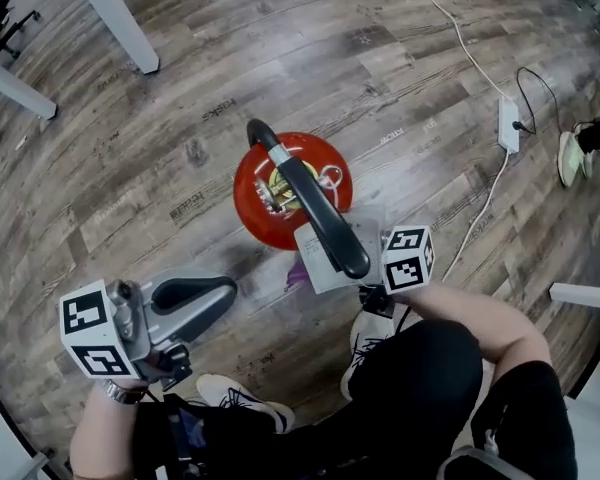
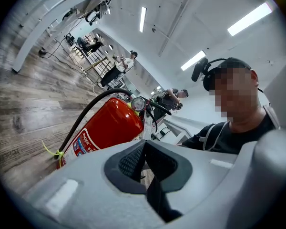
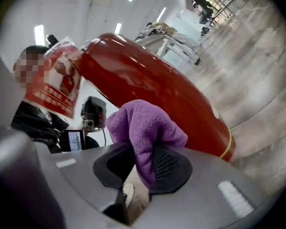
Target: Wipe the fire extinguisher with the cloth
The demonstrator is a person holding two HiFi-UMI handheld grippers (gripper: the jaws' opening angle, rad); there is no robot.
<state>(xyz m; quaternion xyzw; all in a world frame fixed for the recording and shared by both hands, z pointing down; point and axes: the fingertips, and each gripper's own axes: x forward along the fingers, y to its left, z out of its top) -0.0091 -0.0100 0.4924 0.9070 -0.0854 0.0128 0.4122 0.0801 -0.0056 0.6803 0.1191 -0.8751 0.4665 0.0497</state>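
Observation:
A red fire extinguisher (image 1: 265,208) stands upright on the wood floor, seen from above, with its black hose (image 1: 315,213) arching over the top. My right gripper (image 1: 305,258) is low at its near side, shut on a purple cloth (image 1: 298,271). In the right gripper view the cloth (image 3: 145,128) bulges out of the gripper (image 3: 143,163) just short of the red cylinder (image 3: 157,85); I cannot tell if it touches. My left gripper (image 1: 220,290) hangs shut and empty to the left, apart from the extinguisher (image 2: 105,128), its jaws (image 2: 144,163) pressed together.
A white power strip (image 1: 508,123) with cables lies on the floor at the right, beside another person's shoe (image 1: 570,158). White table legs (image 1: 115,13) stand at the upper left. My own shoes (image 1: 370,333) are just below the extinguisher. Other people stand far off (image 2: 121,63).

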